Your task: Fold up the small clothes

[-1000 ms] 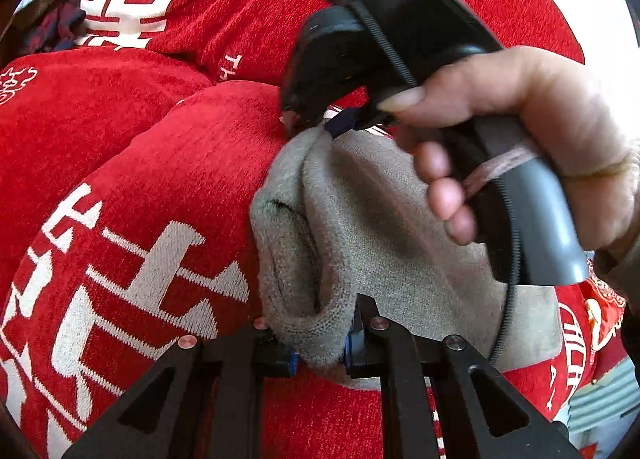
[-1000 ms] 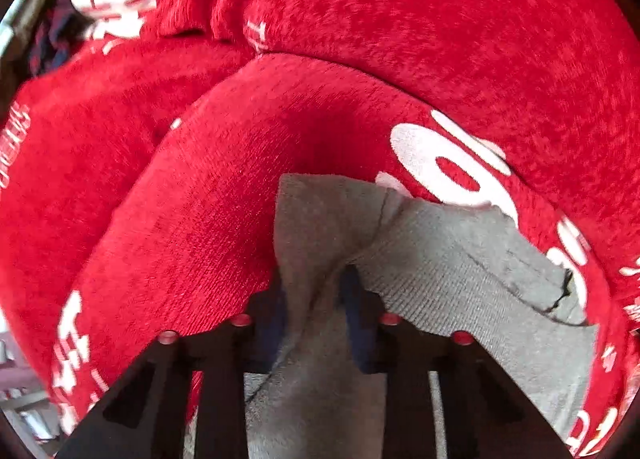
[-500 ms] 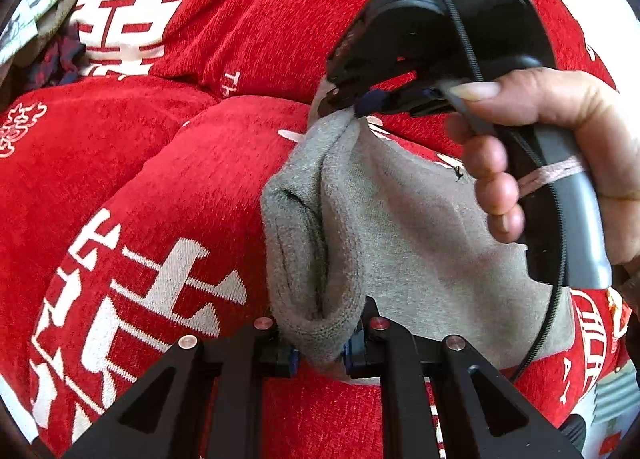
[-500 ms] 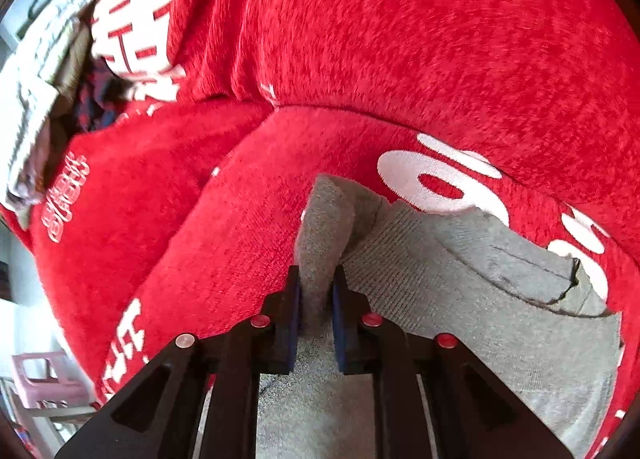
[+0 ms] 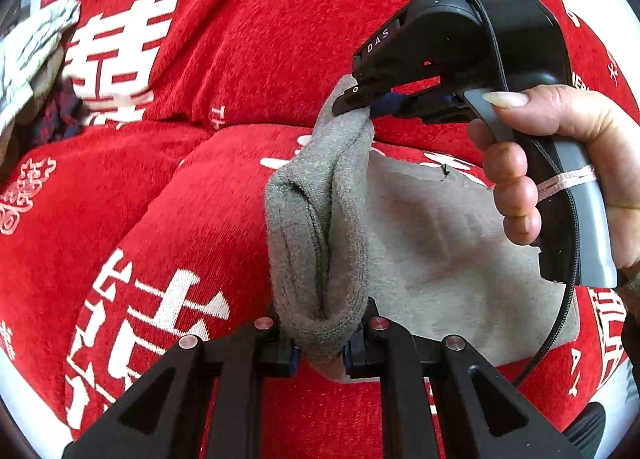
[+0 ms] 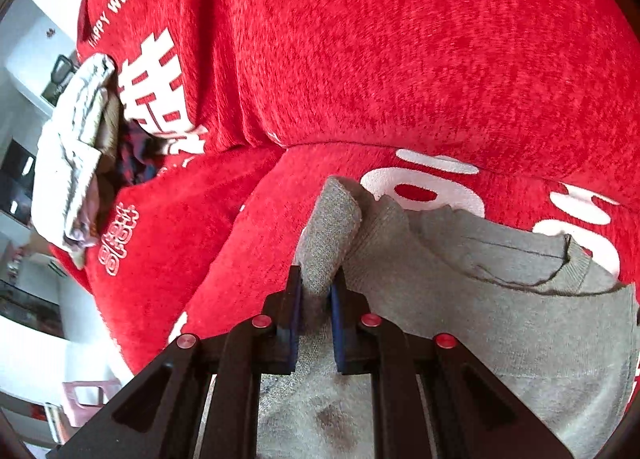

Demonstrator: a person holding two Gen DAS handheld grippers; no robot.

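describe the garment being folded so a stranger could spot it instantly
Start from the big red plush cover with white printed characters that fills the view. On its front cushion lies a small plain grey knit garment, one edge pinched up by both the left gripper and the right gripper. It is the only unpatterned grey cloth there.

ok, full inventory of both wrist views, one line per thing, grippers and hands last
grey garment: one, grey knit, lying on the red cover, one edge lifted and bunched.
red cover: one, red with white characters and "HAPPY WEDDING" lettering, over the cushions.
pile of clothes: one heap, whitish-grey over dark plaid, far left on the cover.
pink stool: one, pink, on the floor lower left.
left gripper: black, shut on the garment's near edge.
right gripper: black, shut on the far edge.
hand: one, holding the right gripper's handle.
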